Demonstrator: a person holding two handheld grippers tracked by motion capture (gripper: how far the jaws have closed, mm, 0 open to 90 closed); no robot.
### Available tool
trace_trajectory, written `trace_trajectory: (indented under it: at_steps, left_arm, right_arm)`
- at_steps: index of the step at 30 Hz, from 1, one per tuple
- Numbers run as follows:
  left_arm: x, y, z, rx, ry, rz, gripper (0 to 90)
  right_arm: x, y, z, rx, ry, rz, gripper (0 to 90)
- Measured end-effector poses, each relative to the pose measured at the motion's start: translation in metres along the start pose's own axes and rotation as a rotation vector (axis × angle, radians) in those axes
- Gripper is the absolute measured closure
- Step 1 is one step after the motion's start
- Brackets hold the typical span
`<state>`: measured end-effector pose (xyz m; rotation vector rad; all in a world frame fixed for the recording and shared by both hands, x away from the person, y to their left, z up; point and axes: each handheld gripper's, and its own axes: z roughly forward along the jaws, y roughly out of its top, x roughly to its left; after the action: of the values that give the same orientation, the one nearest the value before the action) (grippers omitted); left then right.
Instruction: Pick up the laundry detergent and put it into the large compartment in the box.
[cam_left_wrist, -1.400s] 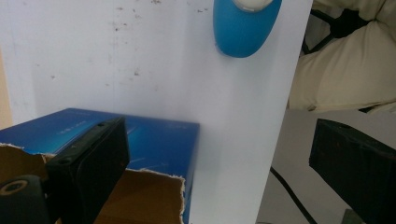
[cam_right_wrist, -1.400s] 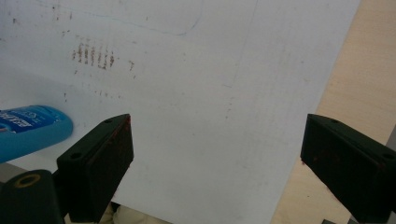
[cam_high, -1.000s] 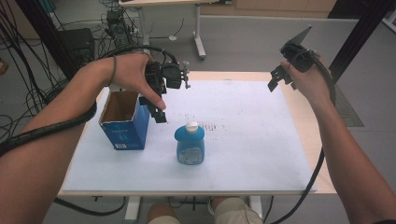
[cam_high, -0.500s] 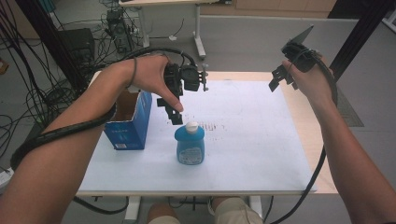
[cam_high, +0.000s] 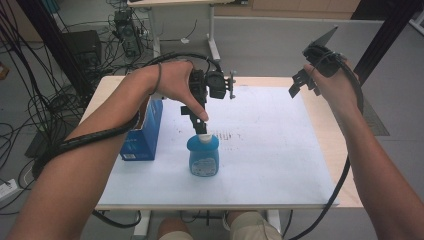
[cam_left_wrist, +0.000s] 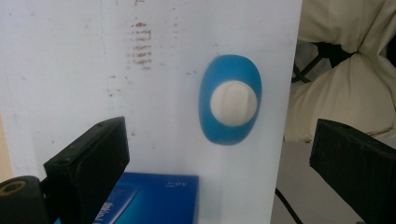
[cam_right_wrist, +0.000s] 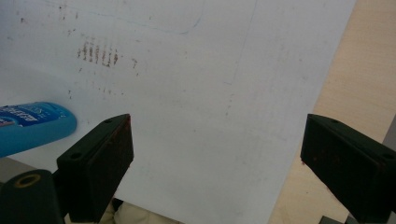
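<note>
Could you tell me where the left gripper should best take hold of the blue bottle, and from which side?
Probably at the white cap, coming straight down. The blue bottle stands upright, and the left gripper hangs above it, jaws open wide. The cap is narrower than the oval body, so the jaws should close across it more easily.

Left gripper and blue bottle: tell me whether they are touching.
Apart. The left gripper view looks straight down on the blue bottle, whose white cap sits well beyond the wide-open jaws of the left gripper, with bare white sheet showing between them.
</note>
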<state>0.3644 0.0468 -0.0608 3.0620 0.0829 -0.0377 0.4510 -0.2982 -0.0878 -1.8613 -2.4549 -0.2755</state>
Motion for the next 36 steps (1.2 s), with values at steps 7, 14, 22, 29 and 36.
trace_trajectory:
  at_steps: [7,14,22,29,36]
  left_arm:
    - [0.002,0.000,0.007,0.007,-0.007,-0.007,4.7]
    - [0.003,0.003,0.012,0.009,-0.012,-0.005,4.7]
    - [0.004,0.004,0.023,0.007,-0.015,-0.025,5.0]
    - [0.003,0.007,0.039,0.010,-0.030,-0.019,4.9]
    - [0.002,0.010,0.054,0.010,-0.043,-0.008,4.9]
  right_arm:
    - [0.000,0.001,0.001,0.001,-0.007,-0.005,9.6]
    - [0.001,0.001,0.001,0.005,-0.009,-0.008,9.6]
    - [0.000,0.000,0.000,0.007,-0.008,-0.002,9.6]
    - [-0.001,-0.001,0.000,0.006,-0.008,0.000,9.6]
    - [0.000,0.000,0.001,0.008,-0.007,-0.004,9.6]
